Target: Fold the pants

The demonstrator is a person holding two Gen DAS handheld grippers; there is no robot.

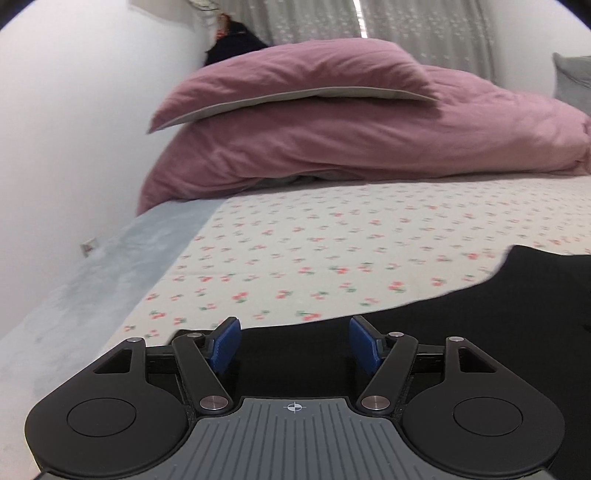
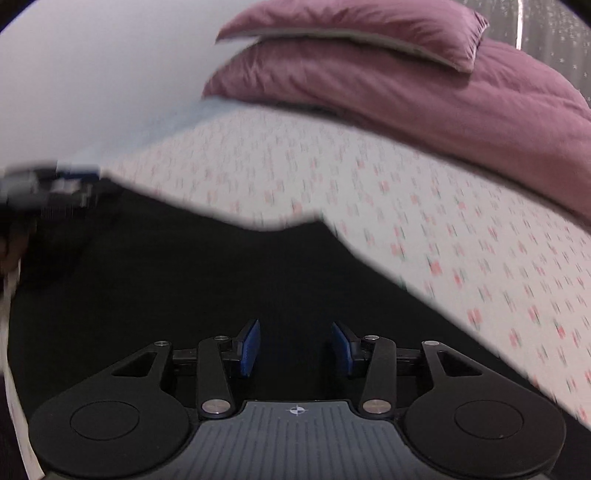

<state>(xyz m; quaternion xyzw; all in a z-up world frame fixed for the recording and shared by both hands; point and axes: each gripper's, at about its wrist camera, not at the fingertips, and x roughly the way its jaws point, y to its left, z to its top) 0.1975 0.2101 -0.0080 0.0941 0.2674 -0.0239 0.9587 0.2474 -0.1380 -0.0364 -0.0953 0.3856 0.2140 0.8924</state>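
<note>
The black pants (image 1: pixel 498 317) lie flat on the floral bed sheet (image 1: pixel 332 240). In the left wrist view they fill the lower right, and their edge runs under my left gripper (image 1: pixel 294 341), which is open with its blue pads (image 1: pixel 225 345) wide apart and nothing between them. In the right wrist view the pants (image 2: pixel 184 280) cover the lower left half. My right gripper (image 2: pixel 295 345) is open above the black cloth, empty. The left gripper (image 2: pixel 55 184) shows blurred at the far left edge of the pants.
A mauve duvet (image 1: pixel 369 147) with a mauve pillow (image 1: pixel 295 81) on it lies at the far end of the bed. A white wall (image 1: pixel 74 129) runs along the left side. A grey-blue blanket strip (image 1: pixel 110 266) borders the sheet. Curtains (image 1: pixel 406 22) hang behind.
</note>
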